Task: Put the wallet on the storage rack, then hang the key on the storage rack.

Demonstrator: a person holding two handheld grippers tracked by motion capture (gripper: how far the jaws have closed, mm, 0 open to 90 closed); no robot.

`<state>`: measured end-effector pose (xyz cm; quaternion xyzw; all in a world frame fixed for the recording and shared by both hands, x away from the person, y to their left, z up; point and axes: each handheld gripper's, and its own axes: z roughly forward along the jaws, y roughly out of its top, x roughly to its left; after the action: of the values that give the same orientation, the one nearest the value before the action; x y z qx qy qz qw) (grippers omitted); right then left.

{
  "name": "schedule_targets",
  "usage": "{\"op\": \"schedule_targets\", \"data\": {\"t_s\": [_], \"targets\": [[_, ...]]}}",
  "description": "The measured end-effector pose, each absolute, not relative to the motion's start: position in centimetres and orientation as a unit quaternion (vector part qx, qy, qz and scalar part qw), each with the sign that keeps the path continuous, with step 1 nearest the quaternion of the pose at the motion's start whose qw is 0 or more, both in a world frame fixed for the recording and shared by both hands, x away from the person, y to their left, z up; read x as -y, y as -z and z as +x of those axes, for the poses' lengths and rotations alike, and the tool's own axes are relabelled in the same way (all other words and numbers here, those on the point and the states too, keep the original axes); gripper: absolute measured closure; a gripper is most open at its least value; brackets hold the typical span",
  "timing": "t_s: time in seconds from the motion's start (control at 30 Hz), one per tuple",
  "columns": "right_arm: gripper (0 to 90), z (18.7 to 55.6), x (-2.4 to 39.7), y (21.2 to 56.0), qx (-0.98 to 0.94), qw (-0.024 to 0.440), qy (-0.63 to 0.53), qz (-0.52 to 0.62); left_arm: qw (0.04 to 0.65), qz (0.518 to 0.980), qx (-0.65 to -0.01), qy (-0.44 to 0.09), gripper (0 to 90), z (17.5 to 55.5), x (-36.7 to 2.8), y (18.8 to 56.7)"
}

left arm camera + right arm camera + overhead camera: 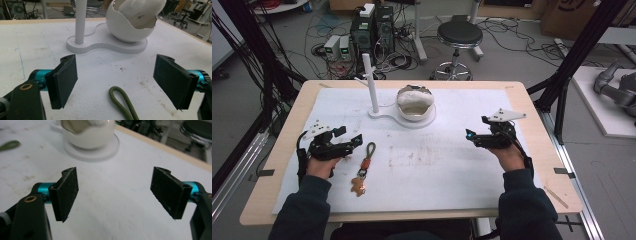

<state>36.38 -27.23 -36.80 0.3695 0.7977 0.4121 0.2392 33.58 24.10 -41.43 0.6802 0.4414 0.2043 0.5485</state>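
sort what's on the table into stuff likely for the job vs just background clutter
Likely for the job: keychain with olive cord loop, white stand with post, egg-shaped bowl, left gripper, right gripper.

Just lying about: stool, computer boxes and cables on floor.

Stand point(384, 113) with post point(371, 82) and bowl point(415, 102) sits mid-surface near far edge, post left of bowl. Keychain point(364, 167) lies toward near-left, well apart from stand.

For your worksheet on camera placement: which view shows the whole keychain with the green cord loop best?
The high view: the keychain lies there in full, from cord loop to brown charm, beside the left gripper. The left gripper view catches just its green loop; the right gripper view gives a blurred green sliver at its edge.
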Motion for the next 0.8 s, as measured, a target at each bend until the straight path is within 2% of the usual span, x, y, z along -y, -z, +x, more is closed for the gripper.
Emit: {"op": "schedule_targets", "data": {"t_s": [0.17,0.4,0.8], "targets": [[22.0,36.0,28.3,38.9,-0.799,0.233,-0.388,0.396,0.546,0.681,-0.442,-0.206,19.6,33.5,-24.0,41.4],[22.1,35.6,28.6,38.7,-0.790,0.252,-0.397,0.393,0.548,0.684,-0.438,-0.200,20.3,33.5,-23.6,41.5],[22.1,35.2,29.5,39.3,-0.774,0.259,-0.404,0.412,0.536,0.688,-0.448,-0.199,20.8,33.4,-24.0,41.3]]}}
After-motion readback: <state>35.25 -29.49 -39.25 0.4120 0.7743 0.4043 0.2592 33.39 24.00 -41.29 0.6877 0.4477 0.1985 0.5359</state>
